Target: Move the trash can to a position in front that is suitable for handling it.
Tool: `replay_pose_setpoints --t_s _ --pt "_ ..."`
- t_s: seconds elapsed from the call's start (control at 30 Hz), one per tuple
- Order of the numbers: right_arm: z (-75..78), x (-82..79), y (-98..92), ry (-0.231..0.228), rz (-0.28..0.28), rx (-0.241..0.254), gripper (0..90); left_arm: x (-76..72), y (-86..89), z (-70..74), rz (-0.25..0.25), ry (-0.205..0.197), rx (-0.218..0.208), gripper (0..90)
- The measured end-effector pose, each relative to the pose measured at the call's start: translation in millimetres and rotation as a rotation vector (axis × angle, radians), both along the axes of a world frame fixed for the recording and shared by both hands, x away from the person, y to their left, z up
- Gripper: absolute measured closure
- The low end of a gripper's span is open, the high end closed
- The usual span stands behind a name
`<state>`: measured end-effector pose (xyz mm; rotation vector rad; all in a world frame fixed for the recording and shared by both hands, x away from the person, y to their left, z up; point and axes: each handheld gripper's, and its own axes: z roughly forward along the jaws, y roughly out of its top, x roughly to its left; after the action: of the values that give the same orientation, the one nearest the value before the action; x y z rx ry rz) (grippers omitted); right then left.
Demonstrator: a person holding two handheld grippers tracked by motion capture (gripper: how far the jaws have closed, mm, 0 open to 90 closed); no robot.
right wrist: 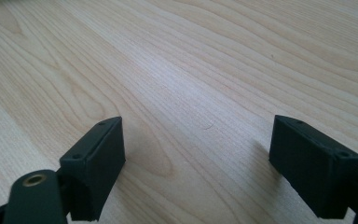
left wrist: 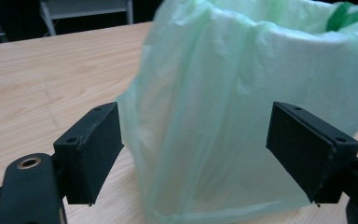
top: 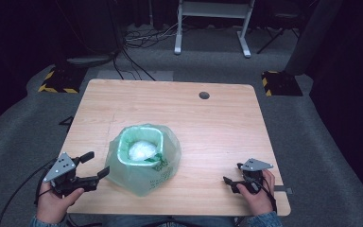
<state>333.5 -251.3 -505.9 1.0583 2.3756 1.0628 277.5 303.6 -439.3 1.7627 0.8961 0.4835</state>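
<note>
A small bin lined with a pale green plastic bag (top: 144, 161) stands at the front middle of the wooden table (top: 208, 123); the bag (left wrist: 242, 107) drapes over its rim and down its sides. White crumpled stuff (top: 142, 150) lies inside. My left gripper (top: 93, 164) is open just left of the bag, its jaws wide apart and pointing at the bag's side, not touching it. My right gripper (top: 233, 174) is open near the front right of the table, with bare wood between its jaws (right wrist: 198, 154).
A dark round hole (top: 204, 95) sits near the table's far edge. Beyond the table are grey carpet, cables (top: 142, 38), a white desk frame (top: 212, 23) and two yellow-black striped blocks (top: 59, 80). Bare wood lies between the bag and my right gripper.
</note>
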Motion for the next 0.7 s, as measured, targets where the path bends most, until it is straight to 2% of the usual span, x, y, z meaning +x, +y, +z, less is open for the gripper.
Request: replay_pose_setpoints --t_s 0.27,0.33,0.53,0.7 --pt "0.0 0.0 0.0 0.000 0.000 0.000 18.2 7.3 -16.9 -4.4 -0.023 0.009 0.038 19.2" --pt "0.0 0.0 0.0 0.000 0.000 0.000 18.2 12.4 -25.6 -6.3 -0.042 0.016 0.075 19.6" --pt "0.0 0.0 0.0 0.000 0.000 0.000 18.2 21.1 -40.8 -10.1 -0.087 0.025 0.096 18.9" --pt "0.0 0.0 0.0 0.000 0.000 0.000 18.2 27.8 -51.3 -13.8 -0.119 0.031 0.089 18.9"
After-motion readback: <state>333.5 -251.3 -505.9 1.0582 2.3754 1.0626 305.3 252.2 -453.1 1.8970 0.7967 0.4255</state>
